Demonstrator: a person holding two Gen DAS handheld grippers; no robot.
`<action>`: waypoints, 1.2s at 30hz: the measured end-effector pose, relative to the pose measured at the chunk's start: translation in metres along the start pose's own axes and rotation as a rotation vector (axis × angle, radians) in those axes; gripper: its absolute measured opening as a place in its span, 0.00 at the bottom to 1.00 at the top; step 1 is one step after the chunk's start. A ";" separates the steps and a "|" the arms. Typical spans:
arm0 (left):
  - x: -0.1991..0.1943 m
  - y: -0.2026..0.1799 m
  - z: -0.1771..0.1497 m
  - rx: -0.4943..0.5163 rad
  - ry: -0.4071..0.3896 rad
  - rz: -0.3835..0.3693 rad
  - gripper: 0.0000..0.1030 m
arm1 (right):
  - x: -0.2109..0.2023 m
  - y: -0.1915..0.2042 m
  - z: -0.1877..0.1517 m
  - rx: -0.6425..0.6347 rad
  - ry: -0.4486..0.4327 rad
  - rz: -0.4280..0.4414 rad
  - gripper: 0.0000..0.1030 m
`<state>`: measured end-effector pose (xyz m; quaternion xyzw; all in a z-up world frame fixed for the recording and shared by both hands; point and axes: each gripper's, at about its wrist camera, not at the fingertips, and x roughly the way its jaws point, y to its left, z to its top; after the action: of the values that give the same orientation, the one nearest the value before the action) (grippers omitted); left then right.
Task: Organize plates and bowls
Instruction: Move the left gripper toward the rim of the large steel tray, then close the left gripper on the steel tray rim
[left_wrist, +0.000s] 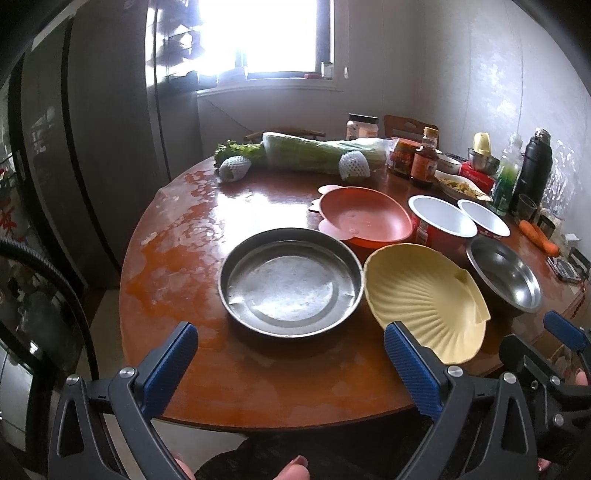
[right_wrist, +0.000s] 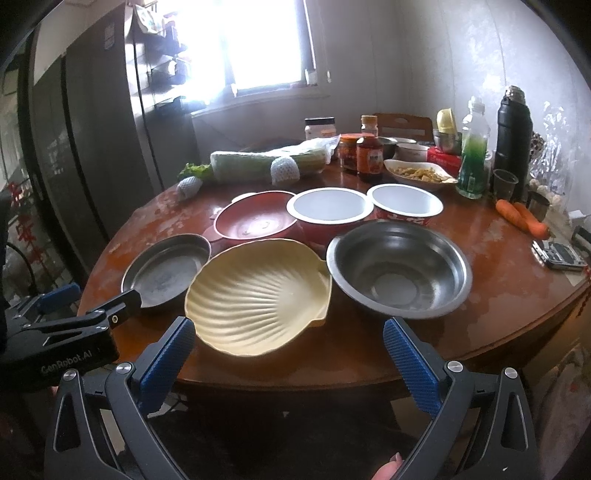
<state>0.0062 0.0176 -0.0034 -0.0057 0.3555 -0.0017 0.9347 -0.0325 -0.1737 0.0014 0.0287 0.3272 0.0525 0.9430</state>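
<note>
Hovering at the table's (left_wrist: 258, 387) near edge, we hold both claws wide open and empty: left gripper (left_wrist: 290, 363) facing the steel pan (left_wrist: 291, 282), right gripper (right_wrist: 288, 356) facing the shell-shaped plate (right_wrist: 258, 295).

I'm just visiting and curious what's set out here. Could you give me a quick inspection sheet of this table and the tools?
Surface: round wooden table, worn and blotchy.
Job's things: flat metal pan, yellow shell dish, steel bowl, red dish, two white-lined red bowls; all empty, unstacked.
Clutter: wrapped cabbage, sauce jars, carrots, black flask, plate of food.
Grippers: left gripper and right gripper open, holding nothing.
Cables: black hose at left.
Surroundings: bright window, dark fridge.
</note>
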 end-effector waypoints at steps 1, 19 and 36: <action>0.001 0.003 0.000 -0.006 0.002 0.002 0.98 | 0.002 0.001 0.001 -0.004 0.003 0.004 0.99; 0.027 0.055 0.003 -0.109 0.058 0.063 0.98 | 0.062 0.046 0.051 -0.156 0.061 0.113 0.99; 0.039 0.040 -0.003 -0.078 0.104 0.005 0.98 | 0.064 0.027 0.033 -0.110 0.130 0.096 0.99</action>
<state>0.0333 0.0570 -0.0318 -0.0410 0.4033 0.0142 0.9140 0.0353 -0.1400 -0.0099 -0.0109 0.3824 0.1174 0.9164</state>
